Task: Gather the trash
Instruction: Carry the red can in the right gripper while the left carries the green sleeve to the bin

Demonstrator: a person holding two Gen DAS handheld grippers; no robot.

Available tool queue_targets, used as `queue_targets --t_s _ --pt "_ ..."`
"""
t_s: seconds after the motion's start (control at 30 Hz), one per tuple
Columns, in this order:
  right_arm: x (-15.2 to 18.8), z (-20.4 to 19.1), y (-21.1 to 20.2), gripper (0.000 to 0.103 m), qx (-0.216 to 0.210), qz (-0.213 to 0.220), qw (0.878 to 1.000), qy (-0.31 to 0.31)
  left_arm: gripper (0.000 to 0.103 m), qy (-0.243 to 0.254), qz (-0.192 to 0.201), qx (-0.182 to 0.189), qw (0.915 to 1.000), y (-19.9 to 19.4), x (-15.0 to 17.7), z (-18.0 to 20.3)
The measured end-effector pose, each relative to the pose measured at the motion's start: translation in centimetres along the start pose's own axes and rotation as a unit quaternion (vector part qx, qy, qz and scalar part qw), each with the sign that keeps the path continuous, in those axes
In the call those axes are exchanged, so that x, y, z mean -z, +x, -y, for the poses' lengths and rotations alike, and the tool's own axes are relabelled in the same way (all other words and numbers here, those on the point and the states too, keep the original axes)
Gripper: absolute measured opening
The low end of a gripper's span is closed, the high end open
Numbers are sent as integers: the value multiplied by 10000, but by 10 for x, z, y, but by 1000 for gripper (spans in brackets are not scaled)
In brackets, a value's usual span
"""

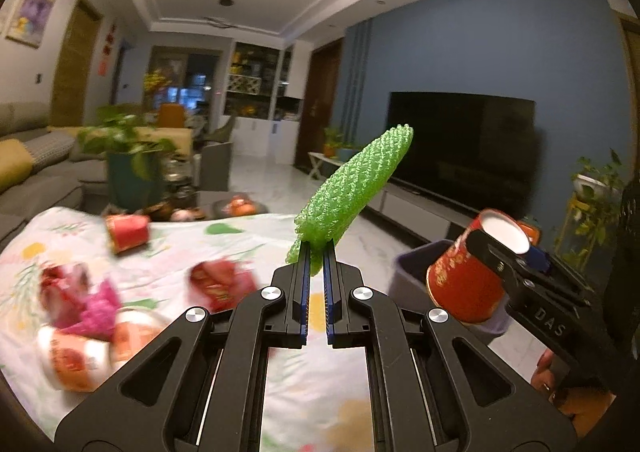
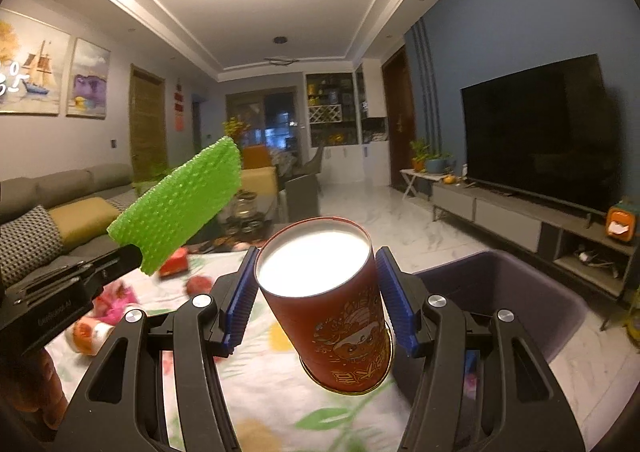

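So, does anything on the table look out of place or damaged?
Yes. Several red paper cups lie tipped over or crushed on the flowered tablecloth, beside a pink foam net. That is loose trash rather than a laid table. The view is blurred, so I cannot tell whether anything spilled.

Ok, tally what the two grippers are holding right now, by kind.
Green foam mesh sleeve, in the left gripper: 1
Red paper cup, in the right gripper: 1
Total: 2
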State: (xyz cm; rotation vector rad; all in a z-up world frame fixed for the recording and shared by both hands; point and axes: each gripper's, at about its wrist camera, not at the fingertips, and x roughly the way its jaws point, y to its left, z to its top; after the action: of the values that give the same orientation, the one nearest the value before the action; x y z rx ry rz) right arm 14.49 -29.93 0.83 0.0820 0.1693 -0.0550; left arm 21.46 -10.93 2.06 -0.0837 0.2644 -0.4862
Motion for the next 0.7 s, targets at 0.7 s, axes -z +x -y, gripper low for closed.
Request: queue_targets --t_s 0.7 --pt "-3 138 22 57 1361 -205 9893 484 5 510 -433 1132 9913 124 14 121"
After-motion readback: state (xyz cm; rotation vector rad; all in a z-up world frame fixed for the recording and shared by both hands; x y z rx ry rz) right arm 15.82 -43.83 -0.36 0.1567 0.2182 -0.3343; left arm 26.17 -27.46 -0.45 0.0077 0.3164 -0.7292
